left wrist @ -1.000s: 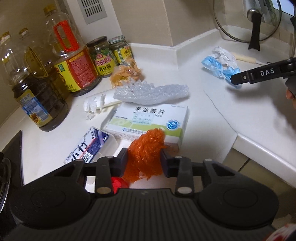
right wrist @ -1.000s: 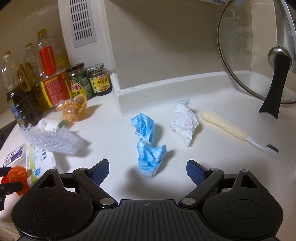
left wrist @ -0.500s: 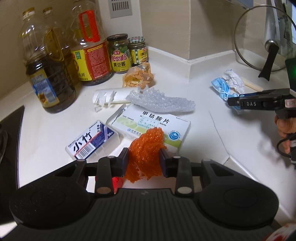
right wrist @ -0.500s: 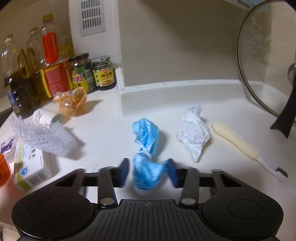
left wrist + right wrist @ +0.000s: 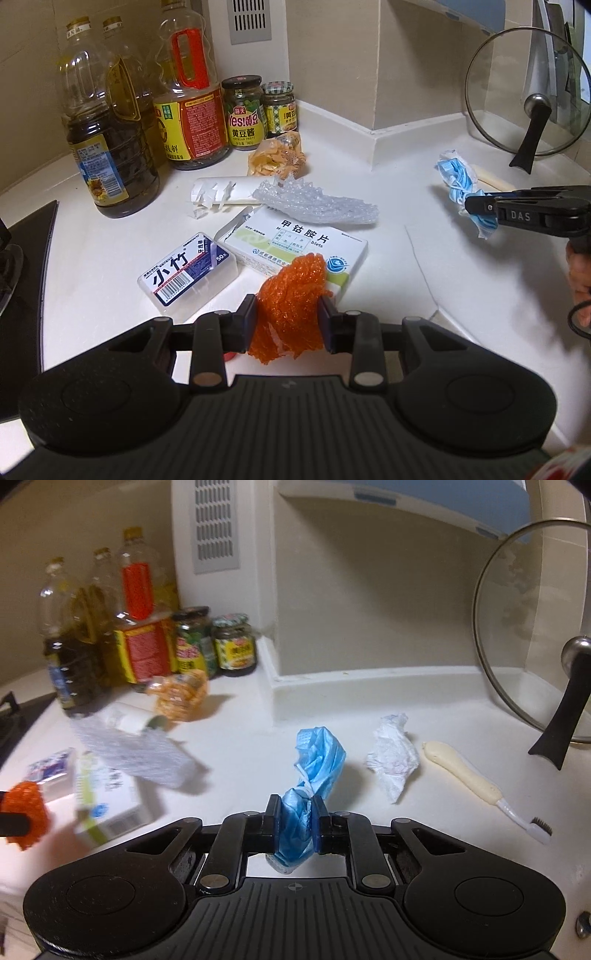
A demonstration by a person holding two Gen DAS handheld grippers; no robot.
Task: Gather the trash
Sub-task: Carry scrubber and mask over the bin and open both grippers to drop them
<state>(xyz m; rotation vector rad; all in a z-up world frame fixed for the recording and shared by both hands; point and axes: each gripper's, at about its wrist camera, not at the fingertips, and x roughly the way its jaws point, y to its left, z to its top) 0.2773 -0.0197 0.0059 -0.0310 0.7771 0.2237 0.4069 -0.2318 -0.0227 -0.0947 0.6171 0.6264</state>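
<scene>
My left gripper (image 5: 287, 321) is shut on a crumpled orange net (image 5: 291, 302), held above the counter's front edge; the net also shows in the right wrist view (image 5: 27, 812). My right gripper (image 5: 294, 823) is shut on a crumpled blue face mask (image 5: 314, 775) and lifts it off the white counter; the mask and gripper show in the left wrist view (image 5: 461, 184). Other trash lies on the counter: bubble wrap (image 5: 317, 203), a white torn tube (image 5: 218, 192), an orange wrapper (image 5: 277, 157) and a crumpled white paper (image 5: 393, 760).
A medicine box (image 5: 295, 240) and a toothpick box (image 5: 188, 273) lie near the front. Oil bottles (image 5: 103, 140) and jars (image 5: 245, 110) stand at the back left. A toothbrush (image 5: 476, 779) and a glass lid (image 5: 535, 635) are at the right. A stove edge (image 5: 22, 258) is left.
My right gripper closed on the blue mask and raised it. My left gripper, still holding the orange net, rose and pulled back from the counter.
</scene>
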